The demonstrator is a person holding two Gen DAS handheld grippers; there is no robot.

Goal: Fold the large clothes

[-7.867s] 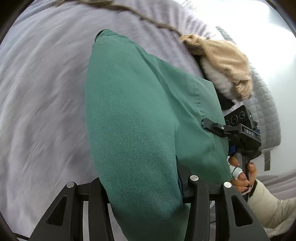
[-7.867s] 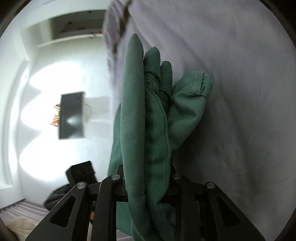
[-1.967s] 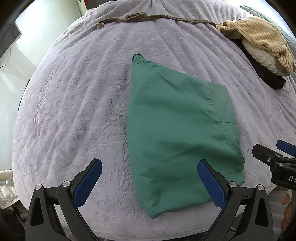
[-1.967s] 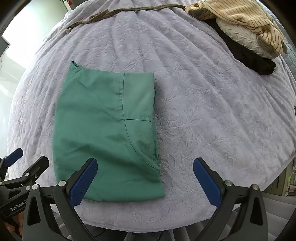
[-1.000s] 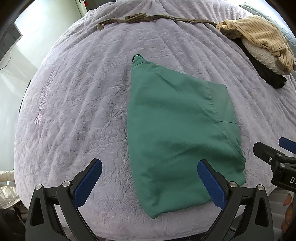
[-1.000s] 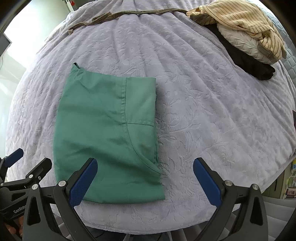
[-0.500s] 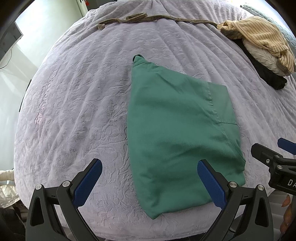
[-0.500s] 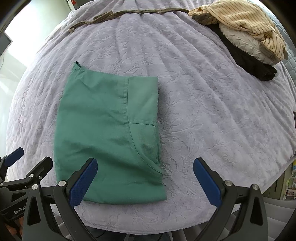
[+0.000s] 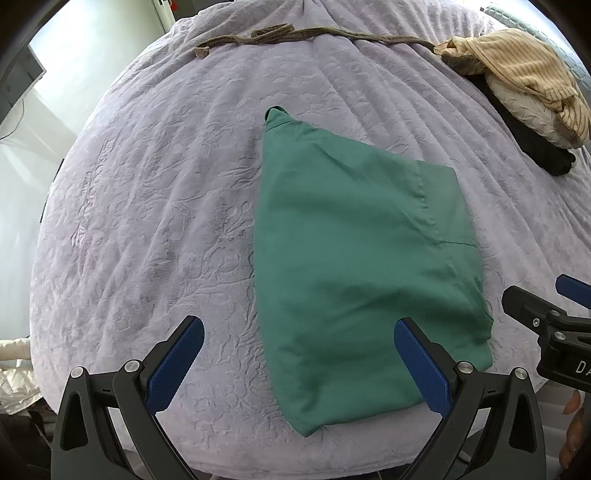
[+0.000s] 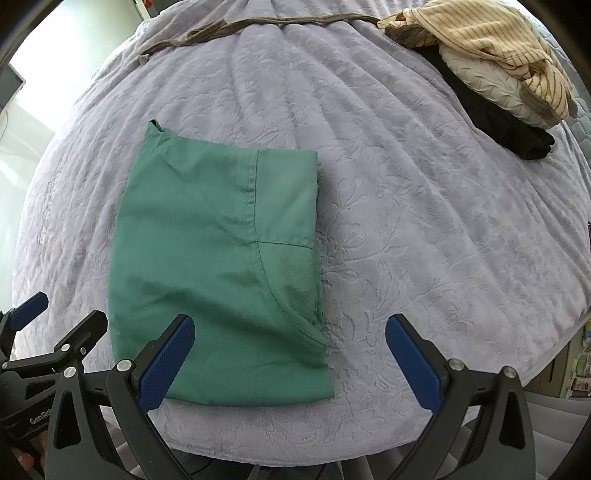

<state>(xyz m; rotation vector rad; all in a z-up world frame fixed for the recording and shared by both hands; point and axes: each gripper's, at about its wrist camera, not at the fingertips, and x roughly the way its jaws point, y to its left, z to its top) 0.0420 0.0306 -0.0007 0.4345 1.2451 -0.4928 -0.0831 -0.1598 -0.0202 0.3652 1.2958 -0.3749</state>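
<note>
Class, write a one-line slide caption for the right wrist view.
Folded green garment lies flat on a lilac bedspread, open right tongs above its near edge.

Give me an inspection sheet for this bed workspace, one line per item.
Surface: lilac quilt, embossed, lightly creased.
Job's things: green garment folded into a flat rectangle near the front edge, touched by neither gripper.
Clutter: clothes pile, striped tan over cream over black, back right; brown strap along the back.
Grippers: left gripper and right gripper both open, holding nothing.
Cables: thin wire at far left.
Surroundings: pale wall, a dark screen edge at left.
</note>
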